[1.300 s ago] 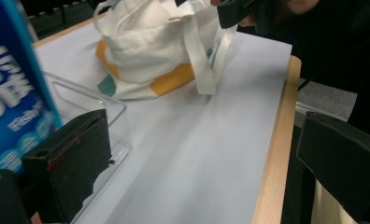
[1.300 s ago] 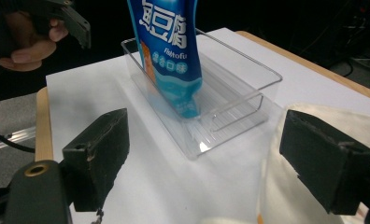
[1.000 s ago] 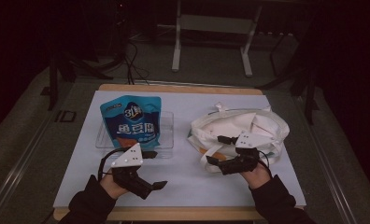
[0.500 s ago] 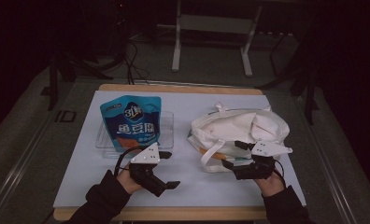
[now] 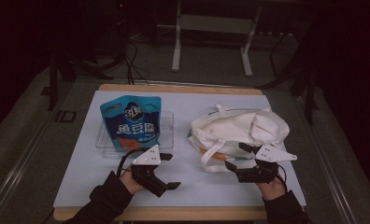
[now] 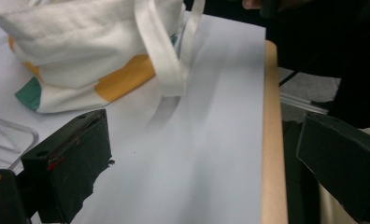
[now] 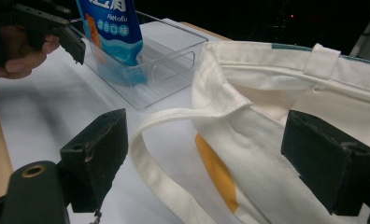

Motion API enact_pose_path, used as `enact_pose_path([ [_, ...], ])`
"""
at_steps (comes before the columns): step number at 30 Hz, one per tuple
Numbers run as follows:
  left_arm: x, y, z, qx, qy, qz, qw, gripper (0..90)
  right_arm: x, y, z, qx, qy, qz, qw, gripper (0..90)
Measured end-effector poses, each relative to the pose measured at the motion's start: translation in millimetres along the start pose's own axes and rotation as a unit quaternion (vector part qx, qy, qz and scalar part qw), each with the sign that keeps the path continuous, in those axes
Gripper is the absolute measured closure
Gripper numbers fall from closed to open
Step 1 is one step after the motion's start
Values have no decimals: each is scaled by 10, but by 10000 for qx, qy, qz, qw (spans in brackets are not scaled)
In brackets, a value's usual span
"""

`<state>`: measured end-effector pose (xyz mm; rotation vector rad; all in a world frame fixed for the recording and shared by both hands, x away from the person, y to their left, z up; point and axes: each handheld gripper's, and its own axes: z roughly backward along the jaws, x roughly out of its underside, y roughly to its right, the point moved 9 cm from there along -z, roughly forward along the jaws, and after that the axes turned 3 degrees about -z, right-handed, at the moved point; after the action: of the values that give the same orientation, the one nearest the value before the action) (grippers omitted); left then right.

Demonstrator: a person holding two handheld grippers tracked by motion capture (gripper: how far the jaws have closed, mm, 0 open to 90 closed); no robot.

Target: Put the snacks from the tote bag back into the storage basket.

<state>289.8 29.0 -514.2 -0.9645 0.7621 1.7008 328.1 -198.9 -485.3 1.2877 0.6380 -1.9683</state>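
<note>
The counter (image 5: 80, 186) is covered by a pale sheet, with a wooden edge showing along its near and far sides. On its right half lies a cream canvas tote bag (image 5: 239, 128), slumped on its side, with orange and green patches near its bottom and a long strap (image 5: 211, 161) looping out toward the near edge. On the left half sits a clear plastic bin (image 5: 167, 128), and a blue snack pouch (image 5: 131, 123) stands upright inside it, leaning on the bin's near wall.

The right tool (image 5: 239, 157) hovers at the tote's near edge, held by the person's right hand (image 5: 273, 186); in the right gripper view its jaws stand wide apart, with the strap and the bag's rim between them but not touching either pad. The left tool (image 5: 170, 171) is just in front of the bin, held by the left hand (image 5: 127, 182) above bare sheet; its jaws are also spread wide and hold nothing, pointing across toward the tote.
</note>
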Motion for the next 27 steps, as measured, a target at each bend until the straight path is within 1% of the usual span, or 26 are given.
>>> enact_pose_path([
  [2,27,-9,-14,-76,-30,-11,10000,31,16,-1,-18,13,8,-1,10000,146],
  [4,52,-6,-30,-117,-80,-25,9999,31,35,-8,-40,20,-20,50,10000,145],
  [6,68,-1,-42,-178,-117,-73,9997,31,41,-17,-51,55,-20,154,9999,146],
  [8,77,6,-48,-169,-132,-79,9997,31,47,-19,-57,92,-55,244,9996,146],
  [11,86,11,-53,-163,-135,-77,9997,31,49,-13,-50,90,-46,211,9997,146],
  [15,109,17,-61,-209,-144,-61,9997,31,48,13,-38,116,-19,150,9998,146],
  [18,116,24,-54,-213,-123,-61,9997,31,41,12,-32,91,9,107,9999,146],
  [22,115,17,-35,-282,-100,-72,9995,31,50,15,-37,91,-9,105,9999,146],
  [27,118,19,-10,-285,-32,-64,9996,31,61,15,-48,71,-25,84,9999,146],
])
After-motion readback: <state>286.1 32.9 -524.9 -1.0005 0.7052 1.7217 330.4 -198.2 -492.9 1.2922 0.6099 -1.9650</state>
